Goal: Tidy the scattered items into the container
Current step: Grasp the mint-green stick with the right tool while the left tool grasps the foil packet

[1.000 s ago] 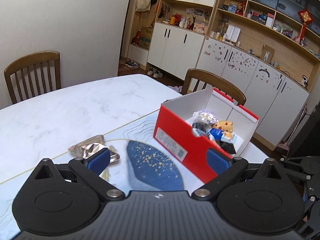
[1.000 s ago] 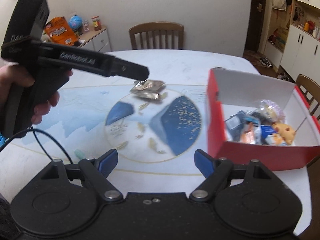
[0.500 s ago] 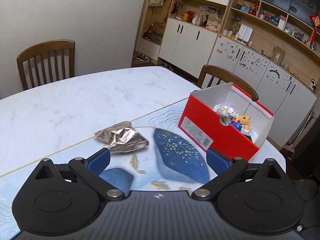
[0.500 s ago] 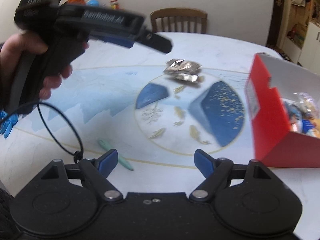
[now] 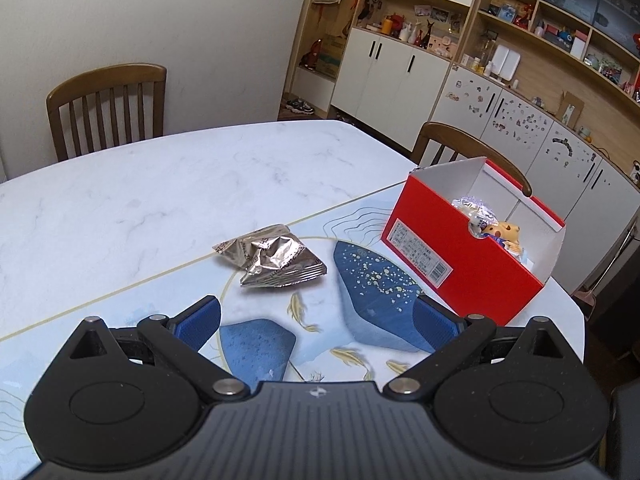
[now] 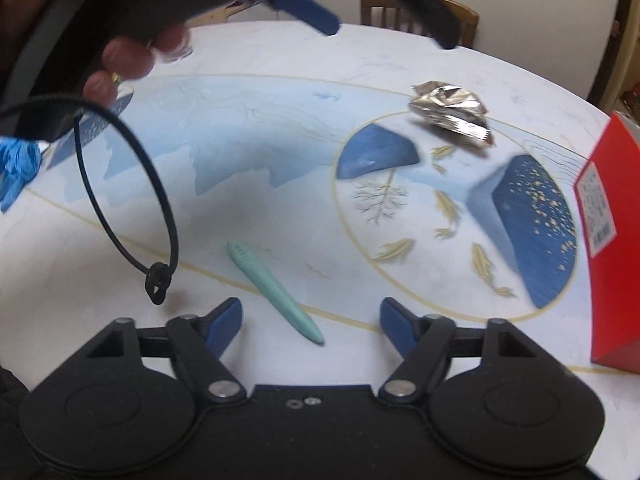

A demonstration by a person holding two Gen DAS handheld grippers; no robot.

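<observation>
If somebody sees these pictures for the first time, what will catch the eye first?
Probably the red box at the table's right edge, already holding toys and packets. Next, the crumpled silver wrapper lying on the printed mat's circle, ahead of the left tongs. A mint-green pen lies between the closing right tongs, untouched.

You won't find much to read here. The red box point(image 5: 460, 256) carries a white label point(image 5: 424, 254) with barcodes on its long side, but its print is too small to make out (the same label point(image 6: 596, 208) is blurred in the right wrist view). The teal pen point(image 6: 272, 292) has faint marks near its end, unreadable
</observation>
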